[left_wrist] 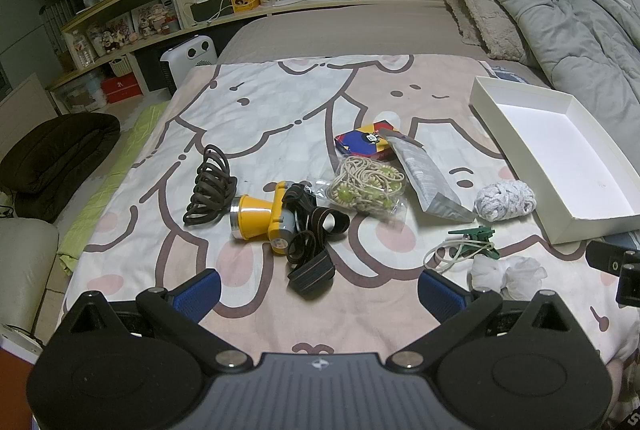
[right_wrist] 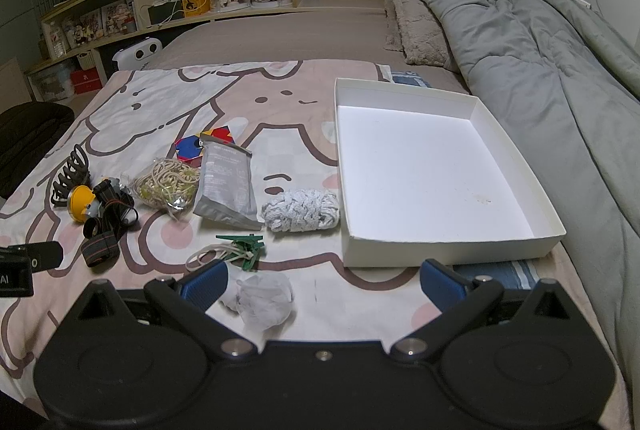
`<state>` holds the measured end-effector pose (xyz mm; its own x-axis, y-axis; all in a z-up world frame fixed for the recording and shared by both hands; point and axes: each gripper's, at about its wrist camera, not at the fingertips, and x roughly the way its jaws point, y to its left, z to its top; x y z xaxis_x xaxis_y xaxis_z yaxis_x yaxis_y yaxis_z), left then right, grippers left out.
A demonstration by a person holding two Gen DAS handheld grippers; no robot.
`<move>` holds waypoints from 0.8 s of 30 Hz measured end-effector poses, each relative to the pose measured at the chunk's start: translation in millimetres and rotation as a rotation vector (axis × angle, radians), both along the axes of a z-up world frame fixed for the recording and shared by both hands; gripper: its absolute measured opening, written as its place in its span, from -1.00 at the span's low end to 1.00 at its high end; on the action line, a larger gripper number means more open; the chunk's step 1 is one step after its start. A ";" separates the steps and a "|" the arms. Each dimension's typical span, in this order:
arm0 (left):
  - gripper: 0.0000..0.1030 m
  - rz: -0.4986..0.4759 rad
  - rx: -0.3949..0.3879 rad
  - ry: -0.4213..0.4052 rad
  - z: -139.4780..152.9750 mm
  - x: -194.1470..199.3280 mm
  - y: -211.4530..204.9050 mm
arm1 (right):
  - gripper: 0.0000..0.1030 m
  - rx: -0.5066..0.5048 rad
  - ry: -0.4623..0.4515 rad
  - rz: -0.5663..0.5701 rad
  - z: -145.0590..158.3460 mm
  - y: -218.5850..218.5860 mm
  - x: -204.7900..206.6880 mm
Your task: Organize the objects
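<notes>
Blue-padded fingers of the left gripper (left_wrist: pixel 319 288) stand wide apart, empty, above the cartoon-print blanket (left_wrist: pixel 256 110). Just ahead lies a yellow headlamp (left_wrist: pixel 260 218) with its dark strap, a brown coiled hair clip (left_wrist: pixel 210 184) to its left, a bag of beaded cord (left_wrist: pixel 366 188) and a grey pouch (left_wrist: pixel 426 178) beyond.

Right gripper (right_wrist: pixel 323 284) is likewise spread and empty, a crumpled white tissue (right_wrist: pixel 262 298) between its fingers. Green clips (right_wrist: pixel 244 246) lie just beyond; the white box (right_wrist: pixel 448 250) sits empty ahead.
</notes>
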<state>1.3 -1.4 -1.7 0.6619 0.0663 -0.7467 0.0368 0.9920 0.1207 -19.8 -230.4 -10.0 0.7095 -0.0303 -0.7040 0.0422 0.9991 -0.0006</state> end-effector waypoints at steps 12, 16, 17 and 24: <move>1.00 -0.003 0.000 0.000 0.0 0.0 0.0 | 1.00 0.001 0.001 0.000 0.2 -0.2 0.1; 1.00 -0.002 0.000 0.000 0.0 0.0 0.0 | 1.00 0.001 0.001 -0.001 0.2 -0.2 0.1; 1.00 -0.002 0.000 0.000 0.0 0.0 -0.1 | 1.00 0.001 0.001 -0.001 0.2 -0.5 0.0; 1.00 -0.007 0.000 0.000 0.0 0.0 0.1 | 1.00 0.002 0.002 0.000 0.2 -0.7 0.3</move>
